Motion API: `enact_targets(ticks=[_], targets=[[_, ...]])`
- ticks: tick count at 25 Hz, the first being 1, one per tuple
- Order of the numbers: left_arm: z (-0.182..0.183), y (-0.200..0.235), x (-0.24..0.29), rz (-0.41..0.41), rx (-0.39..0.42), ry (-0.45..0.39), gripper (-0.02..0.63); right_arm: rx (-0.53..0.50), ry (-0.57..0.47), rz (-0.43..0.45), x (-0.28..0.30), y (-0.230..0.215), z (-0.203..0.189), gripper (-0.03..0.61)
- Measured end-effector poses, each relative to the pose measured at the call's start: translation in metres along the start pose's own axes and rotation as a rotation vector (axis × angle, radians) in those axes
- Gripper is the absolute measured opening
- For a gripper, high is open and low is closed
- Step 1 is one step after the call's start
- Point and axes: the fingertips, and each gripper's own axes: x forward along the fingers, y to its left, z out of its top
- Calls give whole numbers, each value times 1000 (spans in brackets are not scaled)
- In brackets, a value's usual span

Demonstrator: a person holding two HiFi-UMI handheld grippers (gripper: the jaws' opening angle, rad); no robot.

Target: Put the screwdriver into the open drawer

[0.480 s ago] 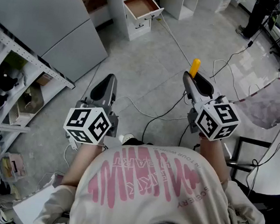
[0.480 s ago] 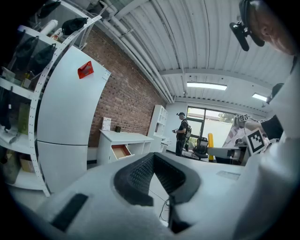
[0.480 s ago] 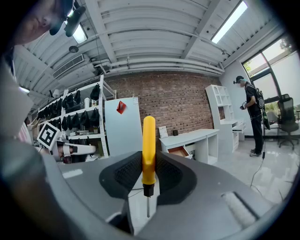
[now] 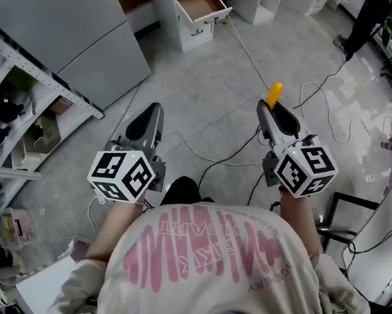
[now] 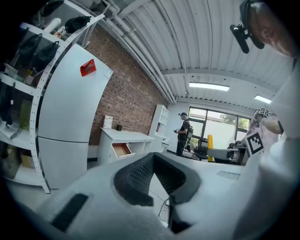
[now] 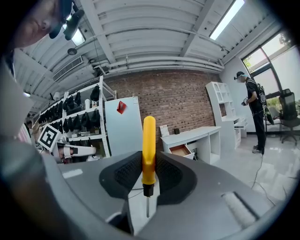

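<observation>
Both grippers hold their places in the head view, while the floor has slid beneath them and the drawer [image 4: 201, 6] has moved slightly. This suggests the person is walking the load over, with the carry only partly done. One screwdriver [image 6: 148, 150] is clamped between the jaws of the right gripper [image 4: 265, 111]. Its yellow handle stands out past the tips and its shaft points back toward the palm. The left gripper [image 5: 153, 161] has its jaws tip to tip with nothing between them. One drawer stands pulled out of one white counter [image 6: 197, 133], well ahead of both jaws.
</observation>
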Motion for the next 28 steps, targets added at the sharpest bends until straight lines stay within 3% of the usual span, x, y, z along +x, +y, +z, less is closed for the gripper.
enact_targets(ticks=[6,13,28], targets=[[-6,17,13,-3,-22,23,0,41,16,2,21,-7,-9,100],[8,65,76,-36,-45,30,0,56,24,-27,86,-25,-2,100],[126,156,218,-215,27,-17,0,9,-102,-71,255,-36,93,100]])
